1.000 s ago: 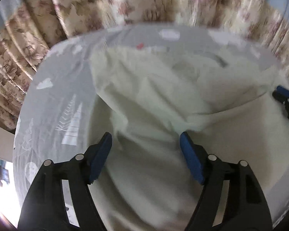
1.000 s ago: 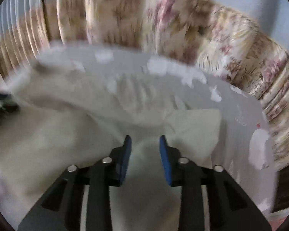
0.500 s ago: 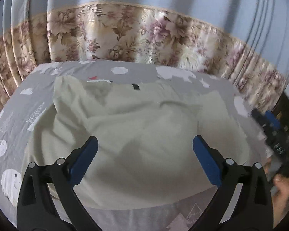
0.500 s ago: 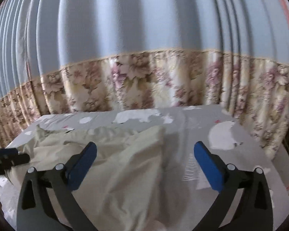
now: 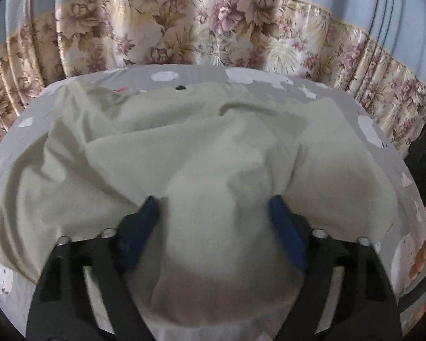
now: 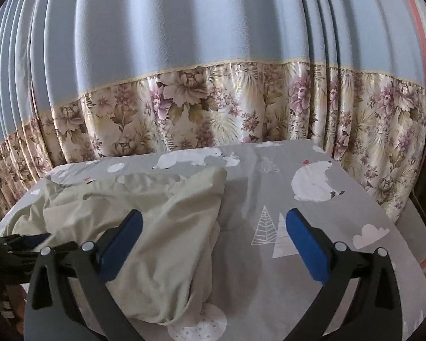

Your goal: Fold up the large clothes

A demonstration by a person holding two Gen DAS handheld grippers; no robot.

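Note:
A large pale cream-green garment [image 5: 184, 147] lies rumpled on the bed. In the left wrist view a bunched hump of it rises between the blue pads of my left gripper [image 5: 213, 213]; the jaws stand apart around the fold and I cannot tell if they press it. In the right wrist view the garment [image 6: 156, 213] lies at the left of the bed. My right gripper [image 6: 213, 227] is wide open and empty, held above the garment's right edge and the bare sheet.
The bed has a grey sheet [image 6: 312, 227] printed with white bears and trees. A blue curtain with a floral band [image 6: 213, 108] hangs right behind it. Dark furniture [image 5: 423, 170] stands at the bed's right side.
Both grippers opened and pulled back from the cloth about a second ago. The left gripper has since dropped onto the garment and narrowed around a fold. The right gripper stays open.

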